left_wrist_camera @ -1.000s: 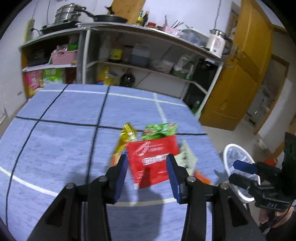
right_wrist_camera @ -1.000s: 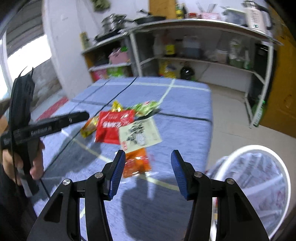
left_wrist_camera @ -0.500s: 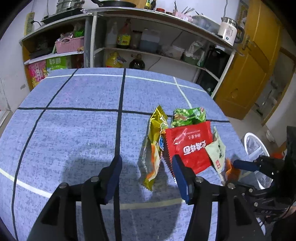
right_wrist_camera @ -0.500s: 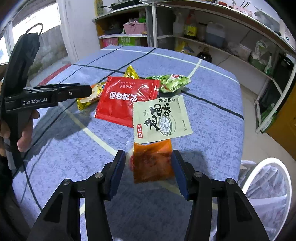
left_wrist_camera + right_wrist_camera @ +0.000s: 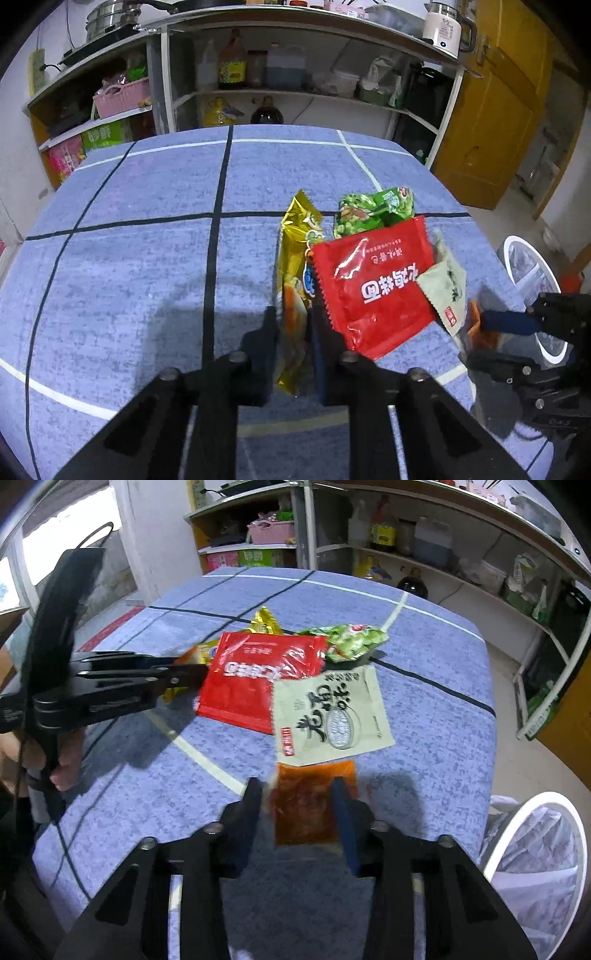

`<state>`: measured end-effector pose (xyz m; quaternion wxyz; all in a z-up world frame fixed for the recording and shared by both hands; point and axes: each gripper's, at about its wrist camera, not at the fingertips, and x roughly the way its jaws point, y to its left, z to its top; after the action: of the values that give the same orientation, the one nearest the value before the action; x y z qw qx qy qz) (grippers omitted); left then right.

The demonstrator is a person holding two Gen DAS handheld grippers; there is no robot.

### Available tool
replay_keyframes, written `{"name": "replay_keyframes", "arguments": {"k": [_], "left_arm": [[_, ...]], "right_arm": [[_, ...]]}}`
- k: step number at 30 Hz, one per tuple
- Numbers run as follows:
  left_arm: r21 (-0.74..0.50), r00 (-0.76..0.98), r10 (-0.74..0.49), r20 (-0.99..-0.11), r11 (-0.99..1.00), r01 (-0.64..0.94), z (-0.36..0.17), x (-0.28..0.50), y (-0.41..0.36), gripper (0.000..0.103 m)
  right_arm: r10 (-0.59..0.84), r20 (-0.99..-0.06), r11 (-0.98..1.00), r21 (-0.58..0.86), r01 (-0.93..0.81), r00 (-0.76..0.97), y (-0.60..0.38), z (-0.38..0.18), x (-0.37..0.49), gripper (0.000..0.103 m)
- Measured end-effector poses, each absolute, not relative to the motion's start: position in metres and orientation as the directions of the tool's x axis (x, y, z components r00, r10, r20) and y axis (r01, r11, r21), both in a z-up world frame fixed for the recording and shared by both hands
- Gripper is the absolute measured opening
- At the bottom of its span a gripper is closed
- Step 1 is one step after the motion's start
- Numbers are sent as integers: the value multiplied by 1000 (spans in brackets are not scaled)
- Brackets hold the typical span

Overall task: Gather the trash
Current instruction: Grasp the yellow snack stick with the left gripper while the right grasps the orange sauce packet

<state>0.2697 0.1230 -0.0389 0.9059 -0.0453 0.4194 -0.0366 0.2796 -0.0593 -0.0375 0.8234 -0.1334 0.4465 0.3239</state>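
The left gripper [image 5: 293, 328] is closing its black fingers on the long gold foil snack wrapper [image 5: 295, 266], which stands pinched between them at the near end. The right gripper [image 5: 299, 805] is closing too, its fingers flanking the orange translucent sauce sachet [image 5: 310, 805] and touching its edges. Both packets lie on the desk [image 5: 436, 709], covered in blue-grey cloth crossed by black and white lines.

At twelve o'clock from the sachet lies a pale green flat seasoning packet [image 5: 332, 716] with bold black Chinese characters and a small red label (too small to read). At eleven o'clock sits a red glossy noodle packet [image 5: 255, 675] with white Chinese lettering, and beyond it a crumpled green snack bag [image 5: 351, 640]. A white-rimmed lined trash bin [image 5: 535, 842] stands at four o'clock, off the desk's edge. Farther back, metal shelves [image 5: 295, 92] hold bottles, a pink basket and a white kettle, beside a yellow wooden door [image 5: 498, 110].
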Motion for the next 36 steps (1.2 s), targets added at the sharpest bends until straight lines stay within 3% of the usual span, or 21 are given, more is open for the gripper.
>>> {"name": "replay_keyframes", "arguments": {"k": [3, 4, 9, 16, 18, 20, 22, 27, 30, 33, 36], "left_arm": [[-124, 661, -101, -743, 992, 13, -36, 265, 128, 4], [-124, 666, -98, -739, 992, 8, -35, 264, 129, 3], [-145, 699, -96, -708, 989, -11, -24, 253, 136, 2], [-161, 729, -110, -676, 987, -1, -12, 241, 139, 2], [-164, 730, -115, -674, 986, 4, -11, 239, 141, 2], [-166, 731, -117, -672, 986, 6, -10, 238, 142, 2], [-166, 732, -118, -671, 986, 6, -10, 236, 141, 2], [-176, 733, -123, -669, 984, 4, -9, 236, 142, 2], [-180, 729, -127, -673, 984, 5, -10, 236, 141, 2], [-182, 728, -127, -673, 983, 3, -10, 235, 142, 2], [-185, 730, -128, -671, 983, 3, -10, 233, 141, 2]], "right_arm": [[433, -815, 751, 91, -654, 384, -60, -35, 277, 20], [440, -814, 753, 104, -650, 380, -62, -35, 277, 0], [405, -820, 785, 85, -613, 405, -70, -38, 279, 0], [481, -763, 768, 130, -627, 432, -90, -15, 271, 0], [455, -765, 792, 114, -599, 456, -101, -17, 273, 12], [442, -771, 807, 118, -579, 458, -112, -21, 276, 60], [448, -780, 805, 140, -576, 437, -118, -26, 280, 73], [398, -819, 808, 100, -581, 414, -117, -39, 283, 73], [330, -829, 803, -5, -595, 452, -107, -42, 282, 73], [325, -833, 814, 6, -581, 447, -107, -42, 287, 73], [314, -835, 833, 13, -553, 453, -108, -41, 296, 62]]}}
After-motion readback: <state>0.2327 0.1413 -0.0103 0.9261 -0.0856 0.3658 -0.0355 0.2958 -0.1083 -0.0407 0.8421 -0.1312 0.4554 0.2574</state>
